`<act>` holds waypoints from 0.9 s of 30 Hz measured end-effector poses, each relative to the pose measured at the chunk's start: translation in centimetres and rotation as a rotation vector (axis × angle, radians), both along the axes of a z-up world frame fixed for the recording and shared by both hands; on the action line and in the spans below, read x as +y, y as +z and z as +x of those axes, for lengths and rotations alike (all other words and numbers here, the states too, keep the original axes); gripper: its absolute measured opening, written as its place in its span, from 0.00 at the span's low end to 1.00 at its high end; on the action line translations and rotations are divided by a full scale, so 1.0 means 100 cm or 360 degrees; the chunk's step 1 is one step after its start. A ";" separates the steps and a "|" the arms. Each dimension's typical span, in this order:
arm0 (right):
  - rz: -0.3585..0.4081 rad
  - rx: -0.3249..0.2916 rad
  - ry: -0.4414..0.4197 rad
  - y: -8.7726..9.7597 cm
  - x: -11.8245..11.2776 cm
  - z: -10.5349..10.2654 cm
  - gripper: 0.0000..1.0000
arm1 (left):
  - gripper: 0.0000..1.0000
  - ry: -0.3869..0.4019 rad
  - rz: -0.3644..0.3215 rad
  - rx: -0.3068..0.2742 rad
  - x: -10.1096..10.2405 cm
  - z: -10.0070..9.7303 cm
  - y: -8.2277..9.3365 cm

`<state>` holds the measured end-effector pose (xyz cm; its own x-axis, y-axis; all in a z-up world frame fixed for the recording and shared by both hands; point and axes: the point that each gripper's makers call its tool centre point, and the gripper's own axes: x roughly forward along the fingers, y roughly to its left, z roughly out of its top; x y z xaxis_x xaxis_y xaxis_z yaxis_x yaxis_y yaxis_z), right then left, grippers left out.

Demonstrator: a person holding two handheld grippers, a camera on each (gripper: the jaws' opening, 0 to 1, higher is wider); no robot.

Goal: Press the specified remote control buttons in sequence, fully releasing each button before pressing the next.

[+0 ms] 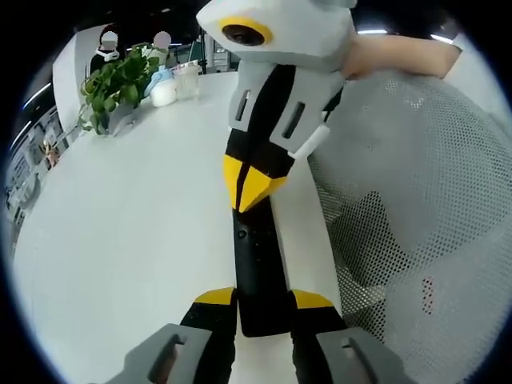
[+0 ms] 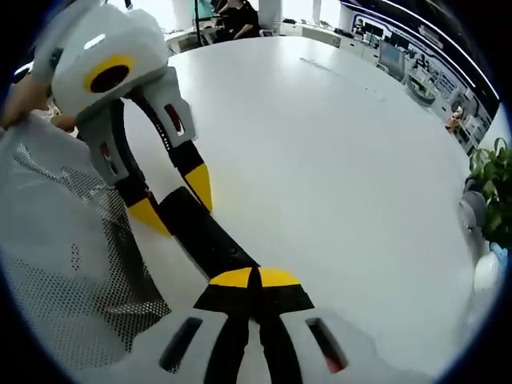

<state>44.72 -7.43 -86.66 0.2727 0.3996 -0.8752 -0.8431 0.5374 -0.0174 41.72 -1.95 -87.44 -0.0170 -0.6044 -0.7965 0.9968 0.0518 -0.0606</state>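
A long black remote control [image 1: 258, 264] lies lengthwise over the edge of the white table [image 1: 144, 240]. My left gripper [image 1: 262, 300] is shut on its near end, one yellow-tipped jaw on each long side. My right gripper [image 1: 252, 184] comes in from above with its jaws shut together, and their yellow point rests on the remote's upper face. In the right gripper view, the right gripper [image 2: 256, 278] meets the remote [image 2: 204, 232] near its middle. The left gripper [image 2: 174, 200] clamps the far end. A small button [image 1: 242, 234] shows just below the tip.
A white mesh chair back [image 1: 416, 208] stands against the table edge beside the remote. A potted plant [image 1: 116, 84] and some cups [image 1: 186, 80] stand at the table's far side. A person's bare arm [image 1: 400, 56] holds the right gripper. People sit in the background.
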 end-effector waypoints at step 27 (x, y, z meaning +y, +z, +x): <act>-0.0065 0.0180 0.0168 -0.002 0.021 -0.014 0.00 | 0.25 -0.0112 0.0017 -0.0078 -0.001 -0.002 -0.001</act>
